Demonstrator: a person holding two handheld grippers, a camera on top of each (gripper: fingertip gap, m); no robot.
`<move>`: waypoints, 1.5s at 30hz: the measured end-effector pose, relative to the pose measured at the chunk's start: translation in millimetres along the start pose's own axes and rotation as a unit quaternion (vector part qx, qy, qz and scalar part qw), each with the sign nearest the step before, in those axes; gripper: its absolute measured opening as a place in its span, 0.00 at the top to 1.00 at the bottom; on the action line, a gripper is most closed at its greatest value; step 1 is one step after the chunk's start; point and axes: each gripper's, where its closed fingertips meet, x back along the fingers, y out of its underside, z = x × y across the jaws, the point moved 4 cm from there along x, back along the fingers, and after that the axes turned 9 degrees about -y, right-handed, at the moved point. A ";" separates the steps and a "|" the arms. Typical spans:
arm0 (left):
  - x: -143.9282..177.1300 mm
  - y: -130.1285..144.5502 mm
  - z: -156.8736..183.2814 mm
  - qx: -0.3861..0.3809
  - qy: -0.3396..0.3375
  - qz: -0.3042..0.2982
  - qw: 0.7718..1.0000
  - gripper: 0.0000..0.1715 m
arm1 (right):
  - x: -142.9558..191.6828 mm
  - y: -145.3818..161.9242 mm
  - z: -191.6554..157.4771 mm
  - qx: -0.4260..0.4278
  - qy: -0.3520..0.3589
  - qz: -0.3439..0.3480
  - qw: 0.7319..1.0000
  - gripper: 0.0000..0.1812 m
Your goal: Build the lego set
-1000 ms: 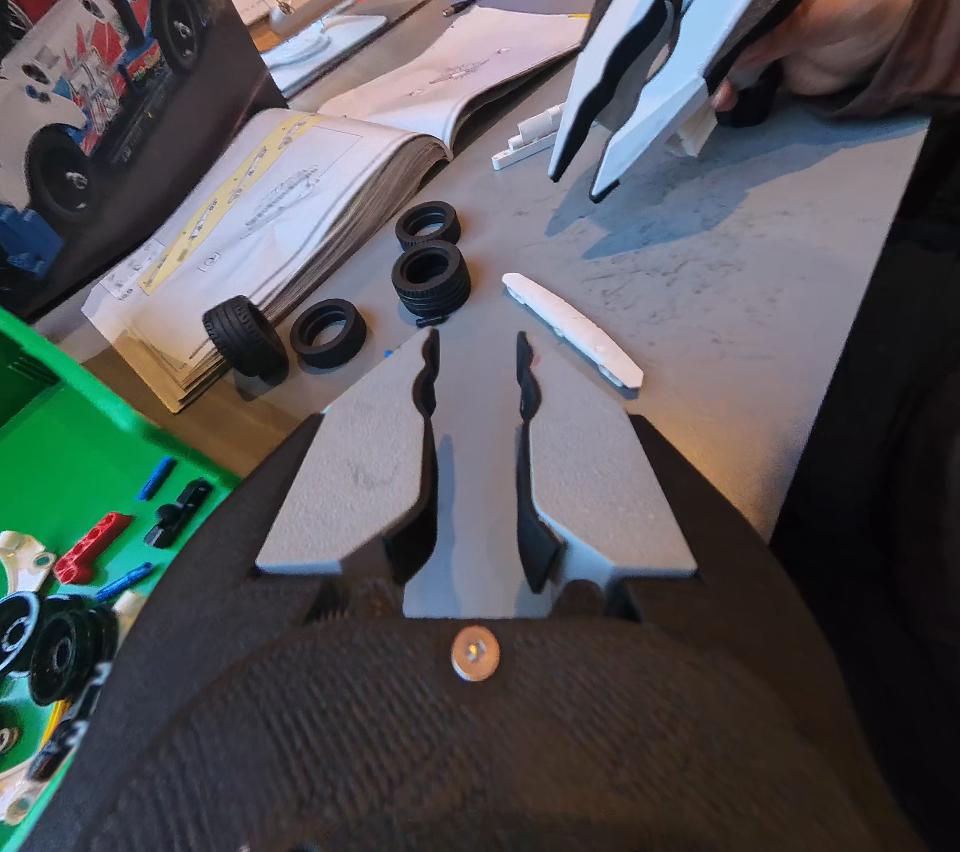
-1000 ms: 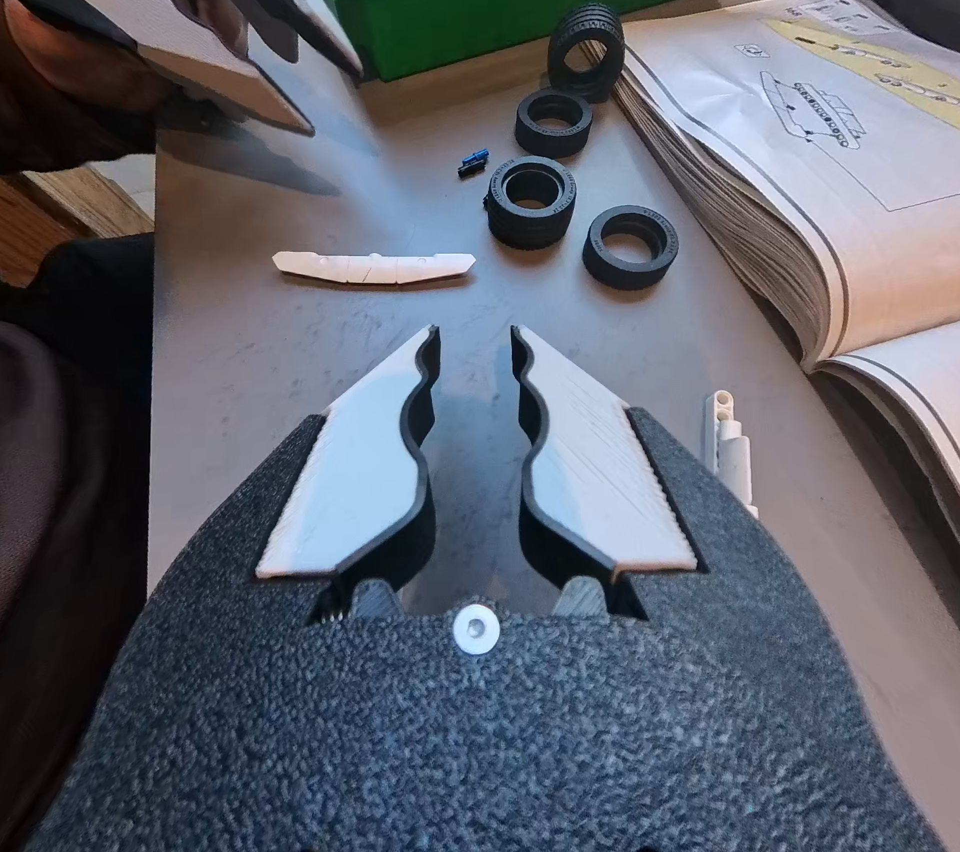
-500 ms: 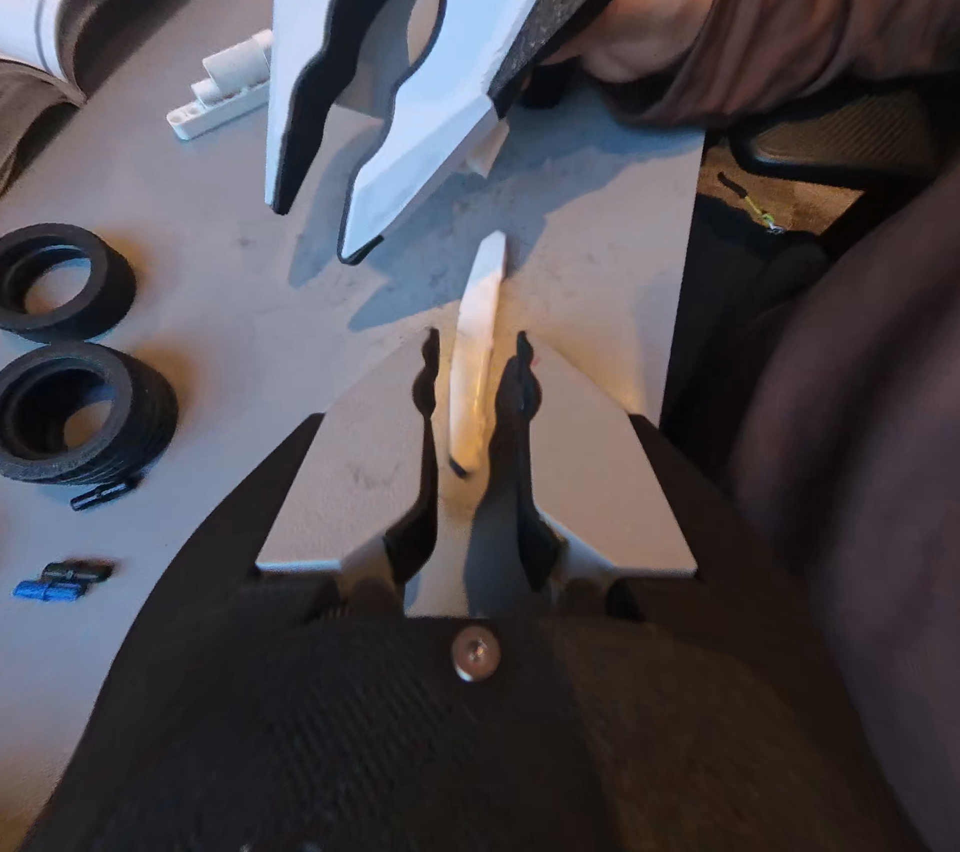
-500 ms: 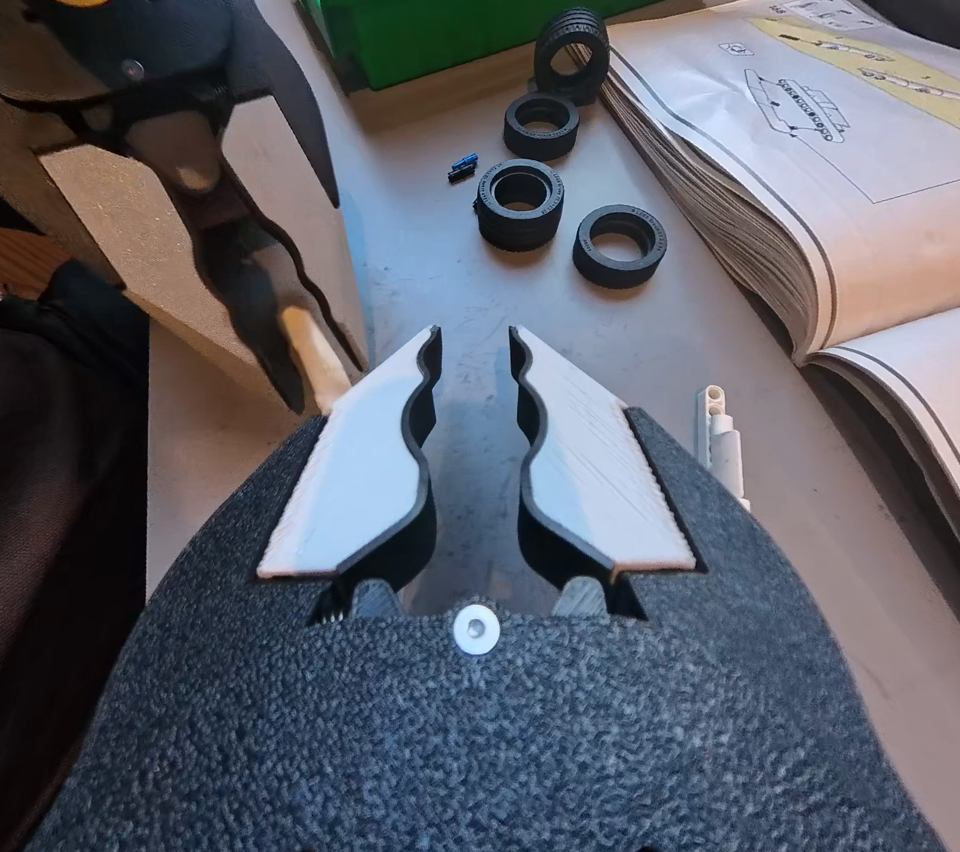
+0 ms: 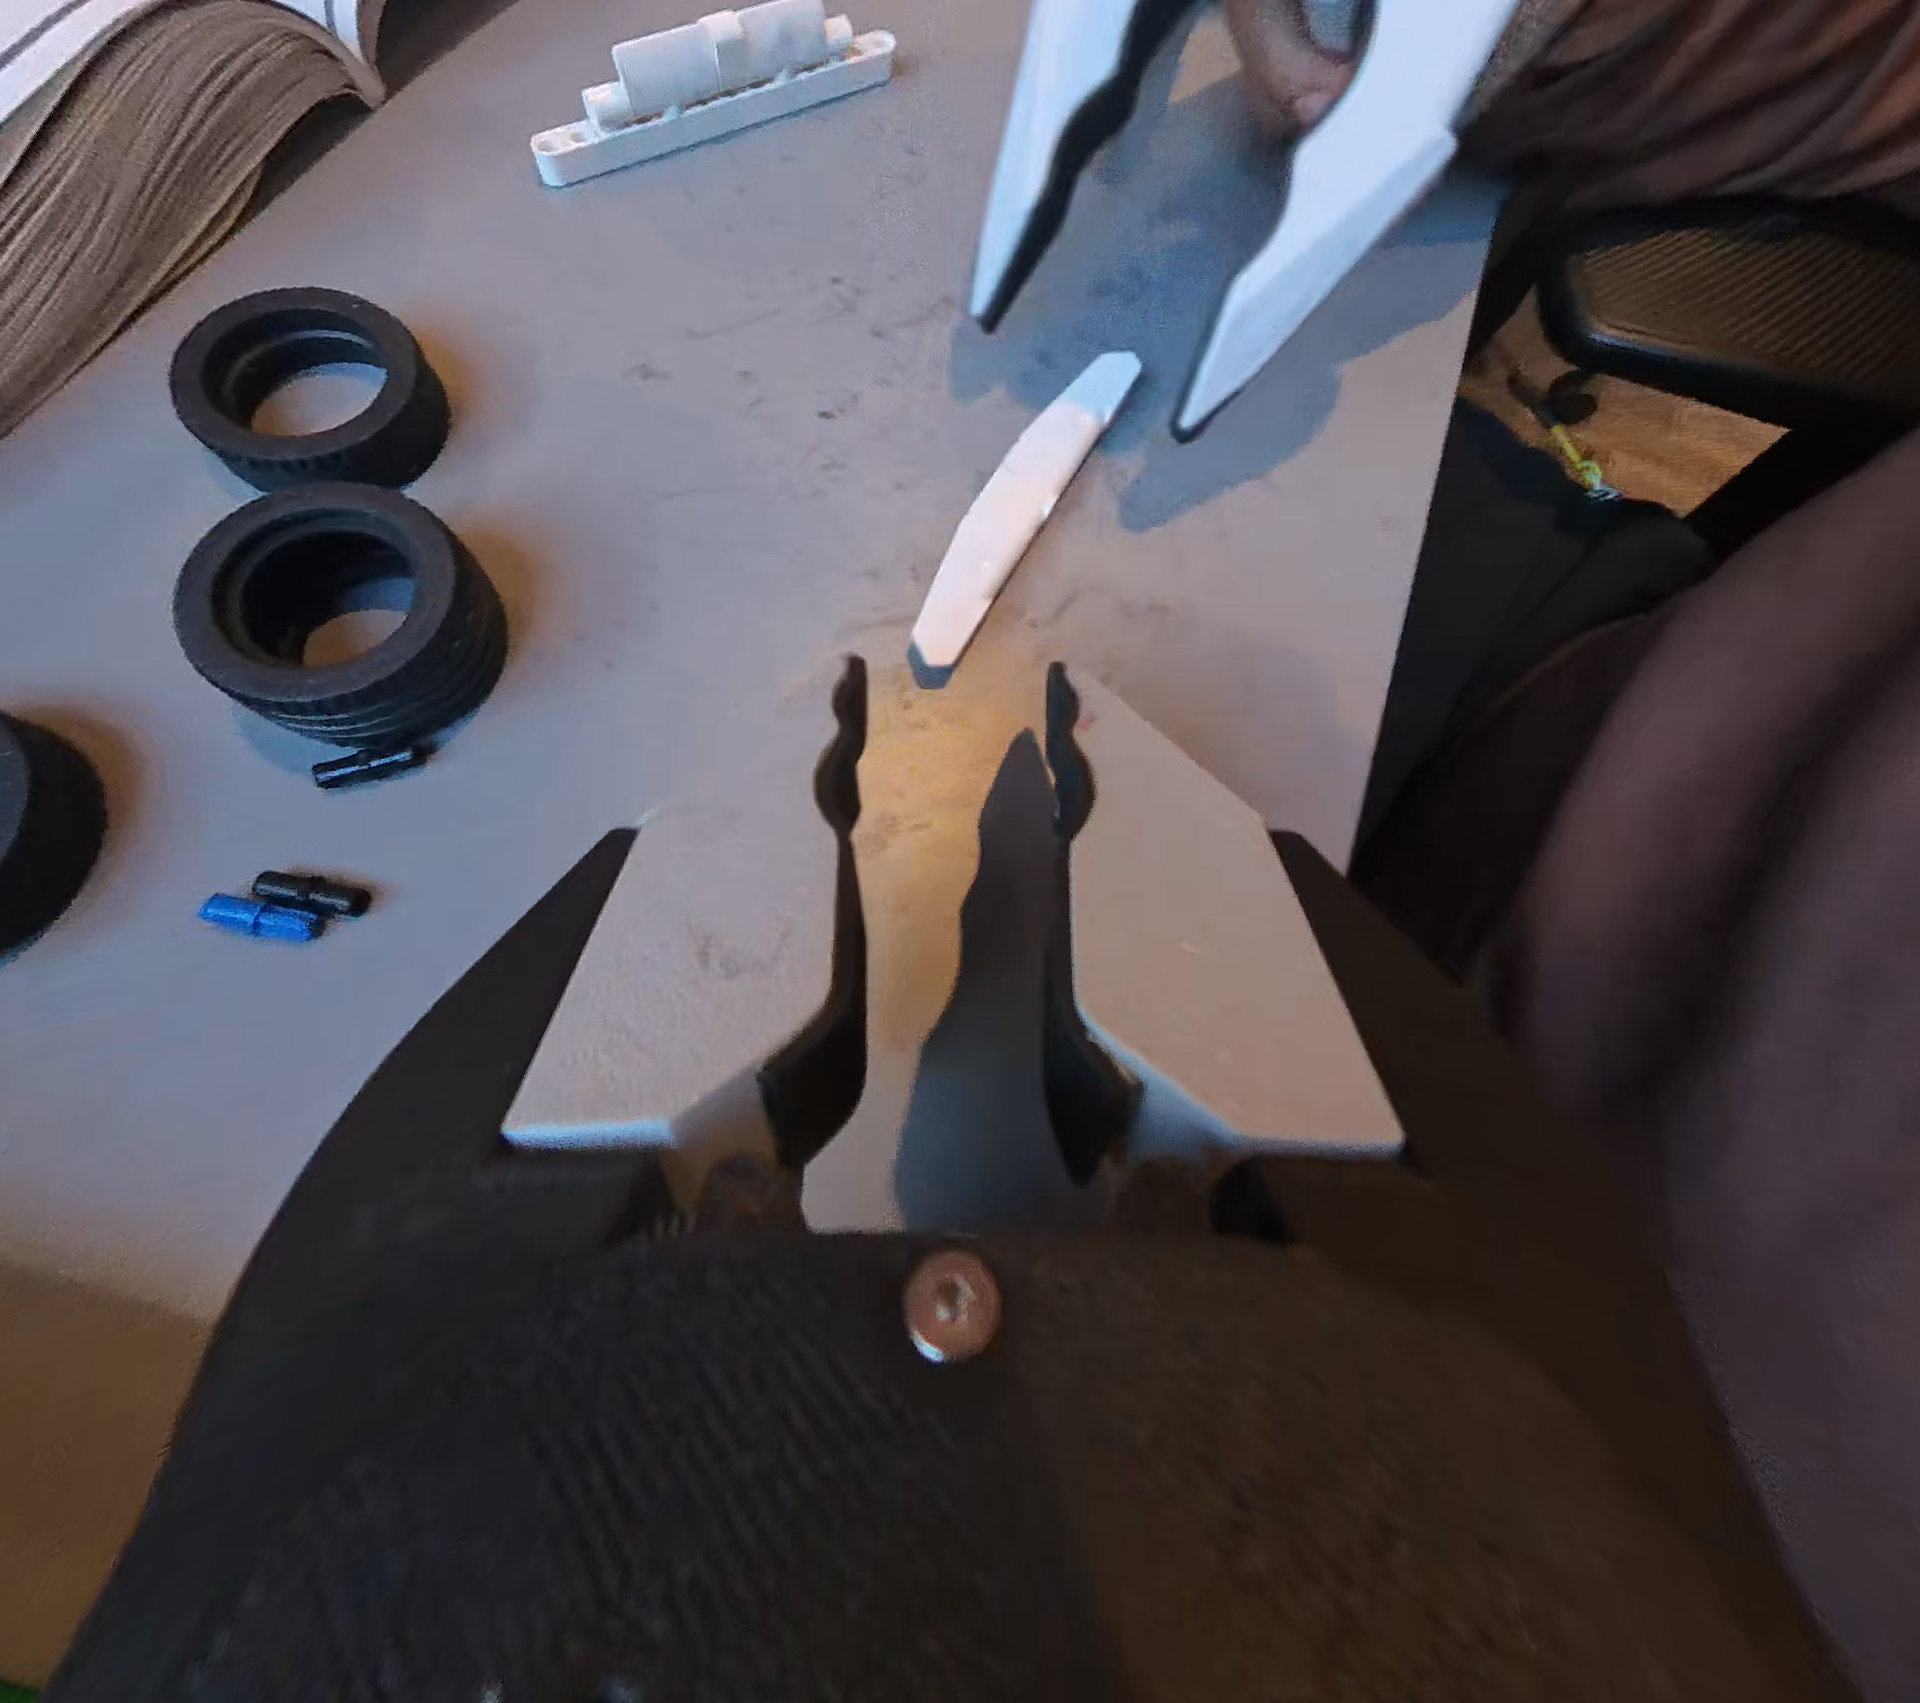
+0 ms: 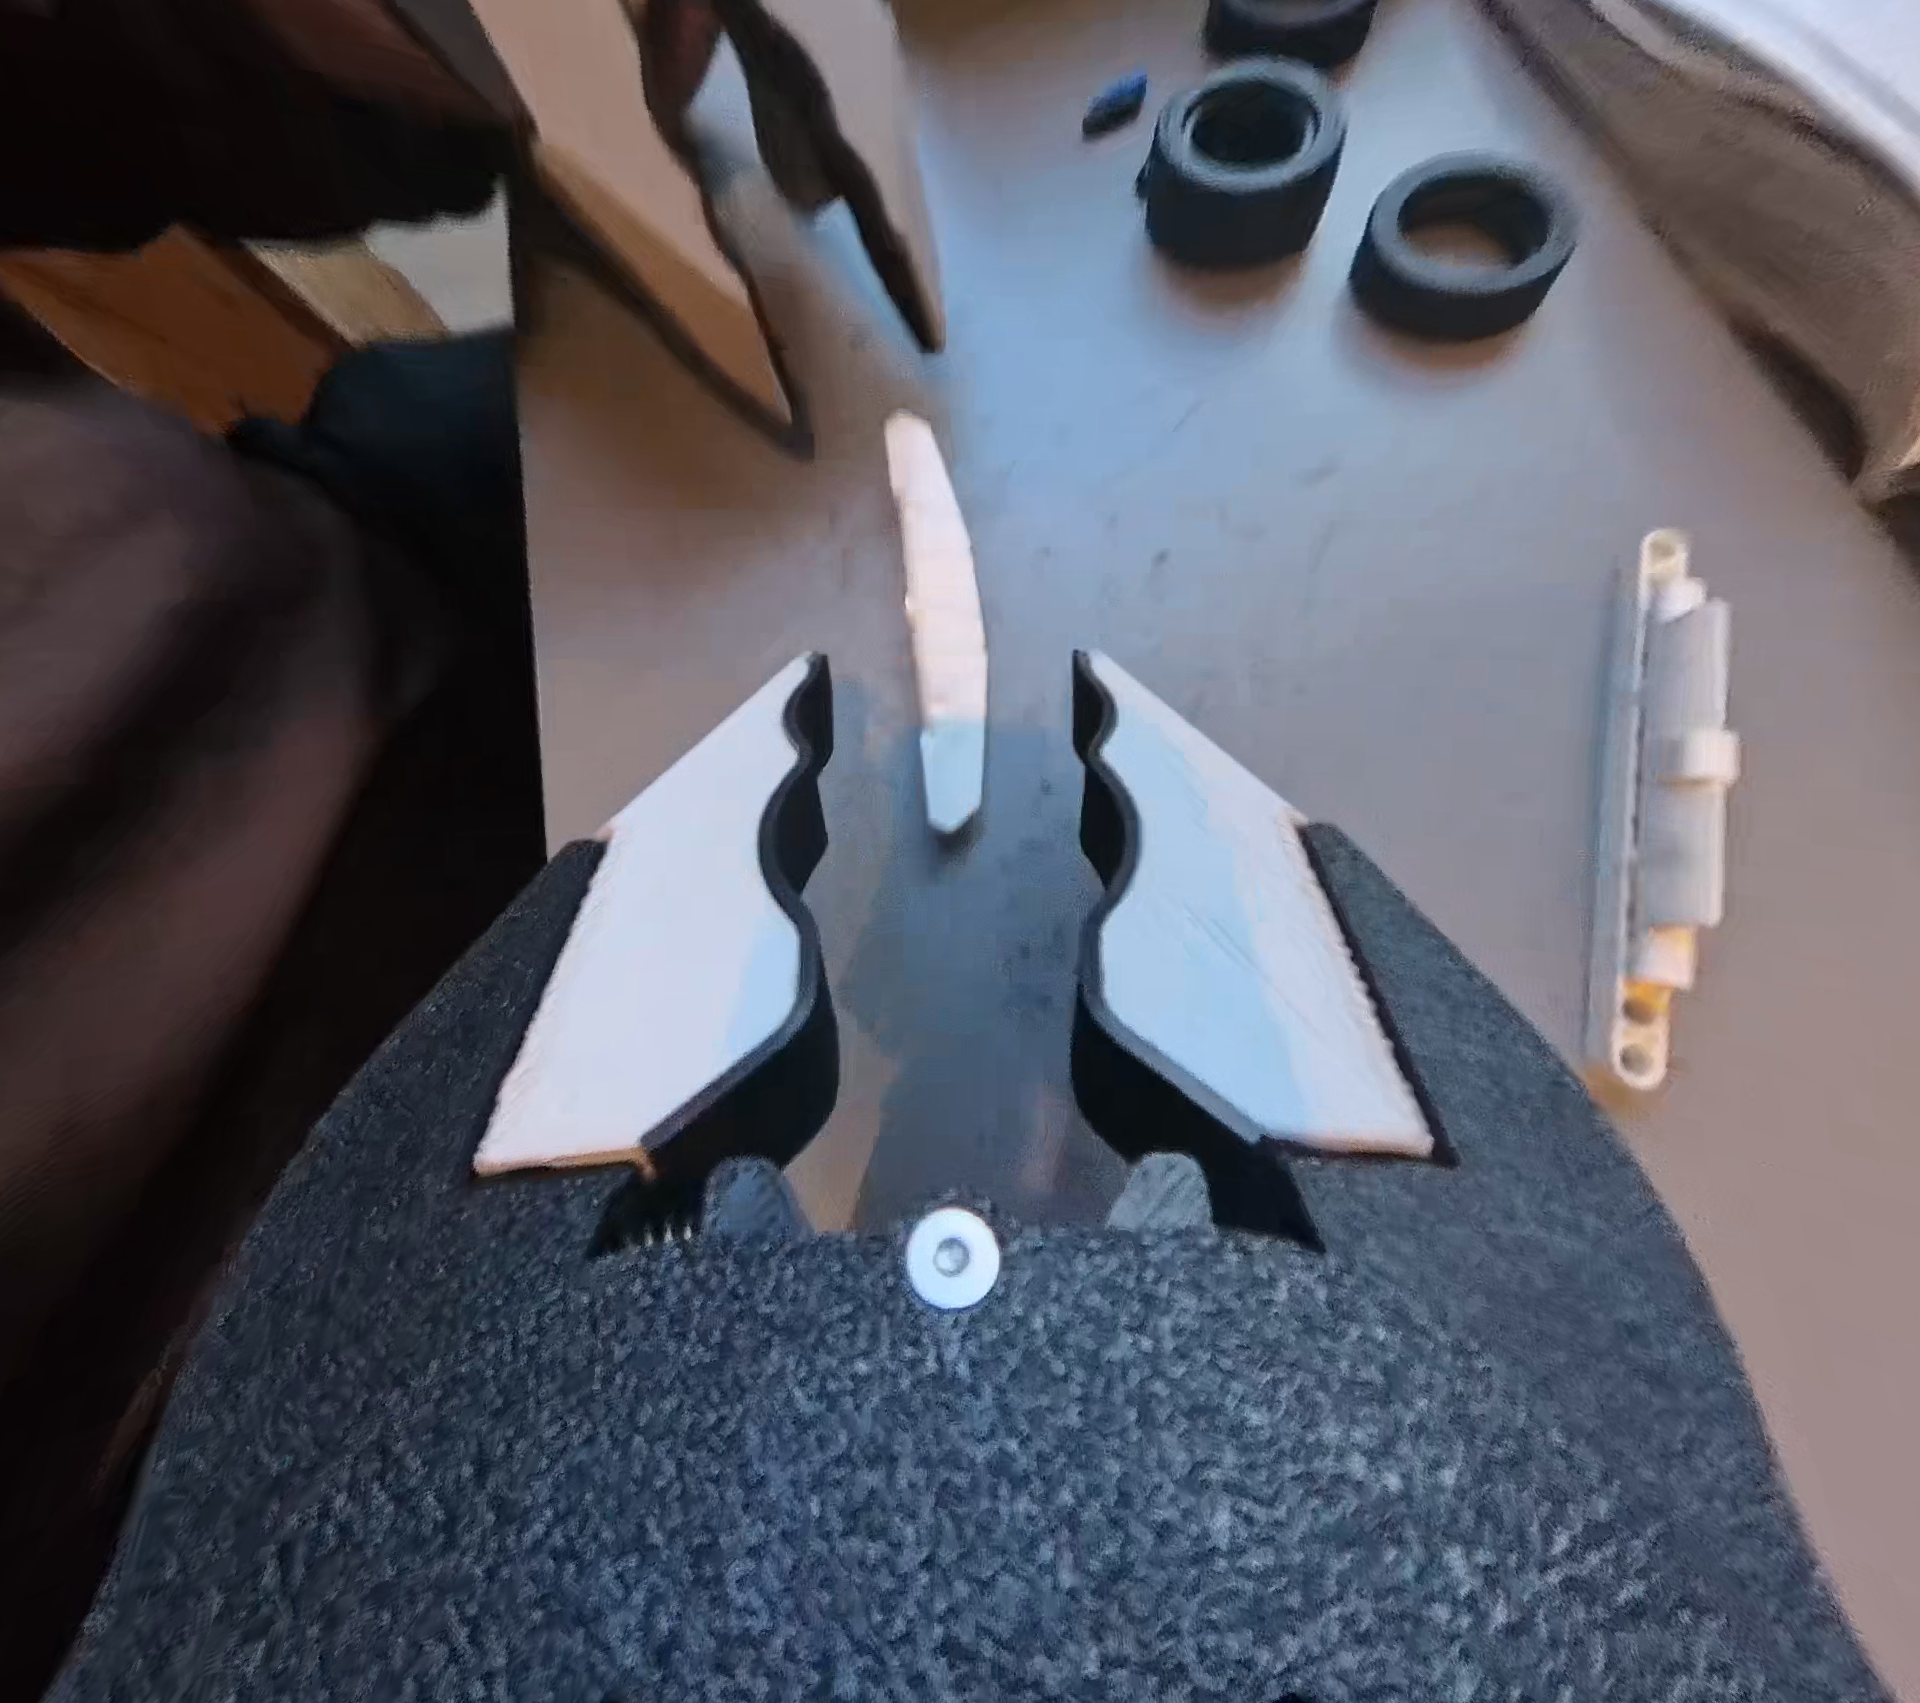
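Lying flat on the grey desk (image 5: pixel 727 365), the curved white piece (image 5: pixel 1013 526) now sits ahead of the left tongs (image 5: pixel 951 682), no longer between them; the right tongs (image 6: pixel 951 666) have closed in over its far end, both pairs apart.

The 2 wrist cameras face each other, close above the table (image 5: pixel 727 365), sharing the curved white piece (image 5: pixel 1013 510), somewhat blurred.

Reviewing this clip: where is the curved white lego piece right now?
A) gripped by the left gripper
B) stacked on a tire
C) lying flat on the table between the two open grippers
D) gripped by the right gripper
C: the curved white lego piece lies free on the grey table, with the left gripper and the right gripper both open at its ends.
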 end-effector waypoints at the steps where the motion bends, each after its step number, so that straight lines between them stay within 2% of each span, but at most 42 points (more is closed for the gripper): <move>1: -2.9 1.1 -1.7 -0.003 0.001 -0.011 1.000 0.81 | -1.3 6.5 -1.5 0.003 0.009 -0.022 1.000 0.75; 4: -13.2 1.2 -2.2 -0.018 0.013 -0.039 0.999 0.82 | -4.2 16.2 -2.7 0.029 0.037 -0.067 0.997 0.85; 9: -20.8 -3.8 1.5 -0.029 0.021 -0.041 0.999 0.86 | -7.0 15.2 -2.6 0.058 0.046 -0.076 0.994 0.88; 11: -20.8 -2.7 2.1 -0.036 0.016 -0.043 0.998 0.93 | -7.7 14.7 -1.7 0.059 0.042 -0.075 0.995 0.88; 17: -20.4 -2.5 0.2 -0.027 0.014 -0.042 0.999 0.94 | -13.7 7.1 7.3 0.082 0.047 -0.073 0.993 0.87; 22: -17.8 -0.9 -3.6 0.000 0.034 -0.045 0.998 0.95 | -10.9 -2.7 15.0 0.101 0.060 -0.038 0.992 0.86; 28: -13.5 1.4 -8.6 0.011 0.029 -0.044 0.999 0.93 | -1.5 -11.5 16.5 0.084 0.034 0.013 0.996 0.85; 31: -5.0 5.8 -14.7 0.020 -0.008 -0.034 0.999 0.83 | 2.6 -13.9 15.3 0.087 0.037 0.030 0.995 0.85; 34: 10.2 10.8 -28.6 0.040 -0.078 -0.011 0.996 0.82 | 7.3 -16.9 15.4 0.092 0.051 0.048 0.993 0.84; 36: 22.6 10.5 -50.3 0.066 -0.168 0.004 0.984 0.85 | 11.5 -20.0 17.0 0.086 0.055 0.066 0.993 0.82; 37: 28.1 11.3 -62.8 0.082 -0.214 -0.004 0.973 0.85 | 13.7 -21.5 17.6 0.082 0.055 0.075 0.992 0.81; 39: 34.2 11.8 -80.1 0.104 -0.265 -0.028 0.958 0.85 | 17.5 -23.7 18.1 0.077 0.054 0.091 0.991 0.81; 45: 28.2 9.1 -91.3 0.130 -0.256 -0.034 0.957 0.93 | 18.7 -23.3 18.2 0.075 0.058 0.094 0.991 0.81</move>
